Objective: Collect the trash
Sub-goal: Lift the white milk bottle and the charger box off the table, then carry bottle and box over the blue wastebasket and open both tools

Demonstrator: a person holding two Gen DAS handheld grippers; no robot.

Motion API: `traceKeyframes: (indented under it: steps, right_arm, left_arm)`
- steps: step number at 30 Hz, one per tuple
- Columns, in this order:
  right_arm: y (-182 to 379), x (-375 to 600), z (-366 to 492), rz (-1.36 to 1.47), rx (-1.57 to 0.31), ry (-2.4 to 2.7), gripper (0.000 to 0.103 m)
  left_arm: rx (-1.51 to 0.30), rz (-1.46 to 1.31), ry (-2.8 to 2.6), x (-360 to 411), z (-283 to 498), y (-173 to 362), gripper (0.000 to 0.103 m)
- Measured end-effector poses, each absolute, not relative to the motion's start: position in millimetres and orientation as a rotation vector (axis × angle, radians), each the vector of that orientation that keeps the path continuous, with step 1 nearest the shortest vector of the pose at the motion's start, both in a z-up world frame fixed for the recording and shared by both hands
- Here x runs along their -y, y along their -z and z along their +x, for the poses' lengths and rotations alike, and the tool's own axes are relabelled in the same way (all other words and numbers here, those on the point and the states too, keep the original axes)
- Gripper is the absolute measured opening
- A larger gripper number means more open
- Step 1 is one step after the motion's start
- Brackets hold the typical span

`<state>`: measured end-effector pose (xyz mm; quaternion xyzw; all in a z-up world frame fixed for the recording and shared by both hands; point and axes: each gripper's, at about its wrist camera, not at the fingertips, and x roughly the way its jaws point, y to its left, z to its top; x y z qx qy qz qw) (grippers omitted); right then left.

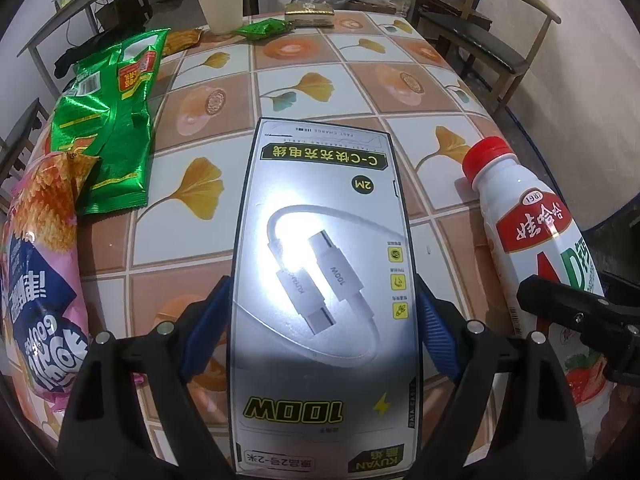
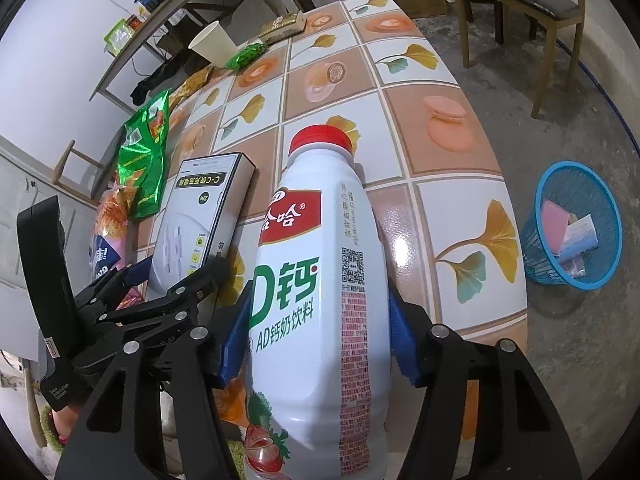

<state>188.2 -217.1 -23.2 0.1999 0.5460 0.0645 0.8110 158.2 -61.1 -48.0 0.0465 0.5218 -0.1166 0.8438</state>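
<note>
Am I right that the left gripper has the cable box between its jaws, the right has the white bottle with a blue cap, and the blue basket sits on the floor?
Not quite: the bottle has a red cap, as the right wrist view shows. The rest stands.

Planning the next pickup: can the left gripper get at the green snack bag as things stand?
Probably not yet. The left gripper has the cable box between its fingers, so that must go first. Otherwise the green snack bag lies uncovered on the table, up and left, nothing in between.

Snack bags (image 1: 108, 120) crowd the left edge, paper cup (image 1: 221, 4) far end — mid-table (image 1: 352, 92) open
</note>
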Motion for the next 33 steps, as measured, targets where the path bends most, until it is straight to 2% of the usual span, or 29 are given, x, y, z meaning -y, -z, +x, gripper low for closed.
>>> traceKeyframes:
  steps: [26,33]
  right_arm:
    - [19,227,188,0.483,-1.147,-0.156,0.059]
    - [3,224,185,0.501,-1.089,-0.18,0.059]
  left_arm:
    - [-1.073,0.036,0.294,59,148,35,0.081]
    - [-1.018,0.031,0.29,52,142,14,0.081]
